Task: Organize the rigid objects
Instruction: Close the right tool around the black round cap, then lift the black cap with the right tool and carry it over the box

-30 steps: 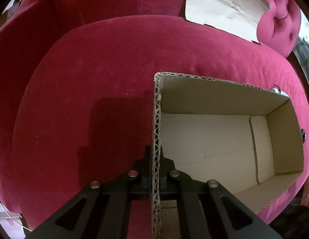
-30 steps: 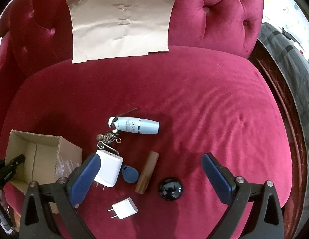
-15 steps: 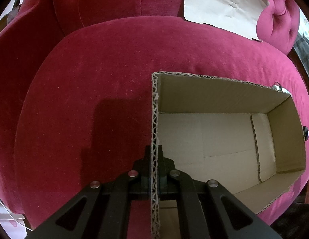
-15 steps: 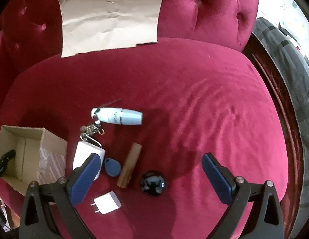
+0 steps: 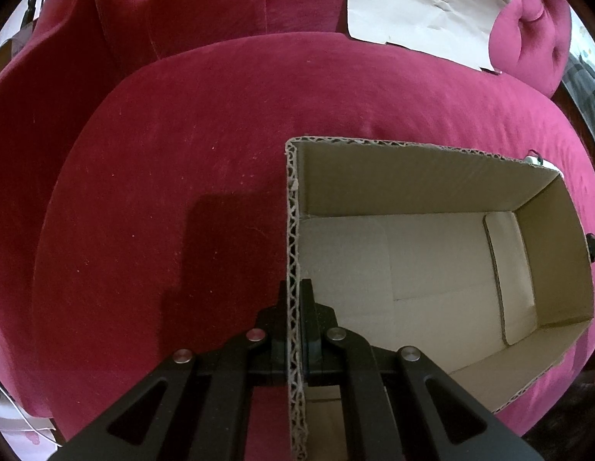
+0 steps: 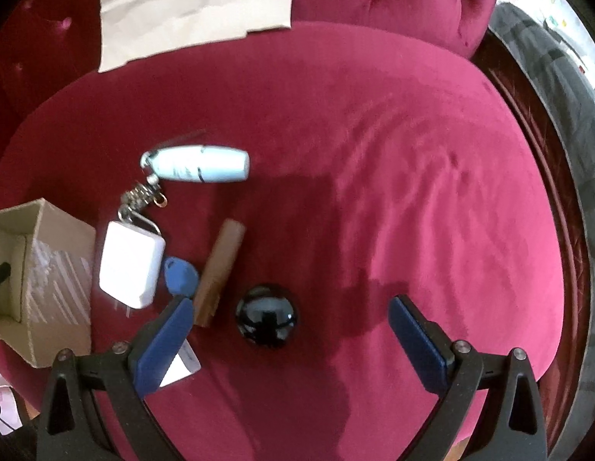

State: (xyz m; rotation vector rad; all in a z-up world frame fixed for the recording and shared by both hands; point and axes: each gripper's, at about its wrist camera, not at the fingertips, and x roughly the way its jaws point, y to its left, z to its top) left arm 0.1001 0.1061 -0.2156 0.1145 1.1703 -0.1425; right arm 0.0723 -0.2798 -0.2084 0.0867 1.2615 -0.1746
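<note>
Two open pads (image 6: 416, 347) flank black ball (image 6: 266, 315) (velvet bare rightward).

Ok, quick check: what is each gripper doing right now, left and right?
Left gripper: shut on the wall of the cardboard box.
Right gripper: open, holding nothing, above the black ball.

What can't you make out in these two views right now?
- Small white plug: right wrist view, mostly hidden behind the right gripper, one blue finger covering it.
- Bottle label: right wrist view, motion blur.
- Keychain details: right wrist view, blurred and small.
- Items beside the box: left wrist view, hidden by its far wall.
</note>
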